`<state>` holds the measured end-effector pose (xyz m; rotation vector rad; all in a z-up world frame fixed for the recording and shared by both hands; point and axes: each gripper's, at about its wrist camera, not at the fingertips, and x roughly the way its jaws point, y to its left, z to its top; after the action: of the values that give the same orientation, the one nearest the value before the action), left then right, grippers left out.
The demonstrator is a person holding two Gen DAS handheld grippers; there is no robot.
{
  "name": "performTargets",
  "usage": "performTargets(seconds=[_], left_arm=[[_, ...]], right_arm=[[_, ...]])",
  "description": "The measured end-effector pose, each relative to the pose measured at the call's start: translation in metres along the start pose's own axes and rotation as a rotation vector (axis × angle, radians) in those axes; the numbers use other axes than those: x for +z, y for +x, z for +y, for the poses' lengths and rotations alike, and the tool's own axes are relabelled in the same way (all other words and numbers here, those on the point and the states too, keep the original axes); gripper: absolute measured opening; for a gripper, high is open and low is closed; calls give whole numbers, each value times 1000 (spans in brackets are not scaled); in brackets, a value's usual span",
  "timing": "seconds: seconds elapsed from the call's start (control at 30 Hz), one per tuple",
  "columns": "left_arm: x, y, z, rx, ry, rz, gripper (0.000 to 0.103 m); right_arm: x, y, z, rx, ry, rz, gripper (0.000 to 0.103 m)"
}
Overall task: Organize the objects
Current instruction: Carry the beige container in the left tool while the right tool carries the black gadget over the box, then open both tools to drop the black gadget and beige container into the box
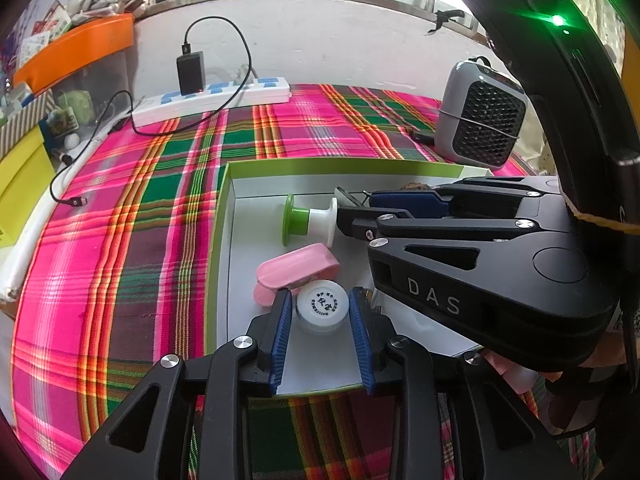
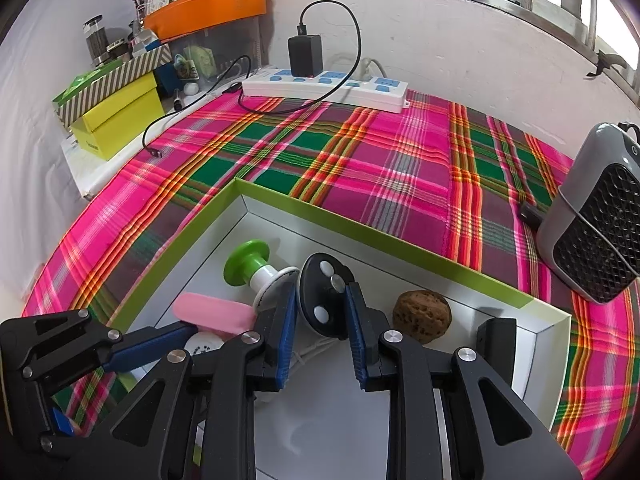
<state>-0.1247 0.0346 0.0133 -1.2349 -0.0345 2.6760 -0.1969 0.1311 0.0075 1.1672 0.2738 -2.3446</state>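
**What's sitting in the green-edged box right now**

So there's a shallow box [image 2: 420,254] with white walls inside and a lime-green rim, lying flat on the plaid cloth. Inside it: a green-and-white spool thing [image 2: 260,276] tipped on its side near the far corner, a pink case [image 1: 296,270] lying flat just in front of it, and a small round white jar [image 1: 320,306] with printed text on its lid, standing upright just beside the pink case. Further right there's a black disc [image 2: 322,300] with white dots standing on edge, and a brown, rough-looking lump [image 2: 422,316] close beside that, resting on the box floor.
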Motion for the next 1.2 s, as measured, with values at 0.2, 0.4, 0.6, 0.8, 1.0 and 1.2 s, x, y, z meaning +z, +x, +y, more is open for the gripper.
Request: performTargets(seconds=[0.2,0.4,0.6,0.8,1.0,1.2], left_arm=[[0,-1,0,-1,-1,0,33],[0,-1,0,0,-1,0,35],[0,-3,0,2,-2,-3,36],[-4,-14,-3,3,6,-10,36],[-8,-24,-6,7,4,-25,36],[-13,-37,-10,8,9,-44,36]], right_arm=[[-1,-1,1,6,5,-1,33],[-3,-4,1,6,13,-10,33],[-4,-11,1,9,23,-24,40],[-8,-24,3,4,35,-49,40],[-14,-41,3,-9,65,-82,40],[-27,-62,1,-33,95,-119,40]])
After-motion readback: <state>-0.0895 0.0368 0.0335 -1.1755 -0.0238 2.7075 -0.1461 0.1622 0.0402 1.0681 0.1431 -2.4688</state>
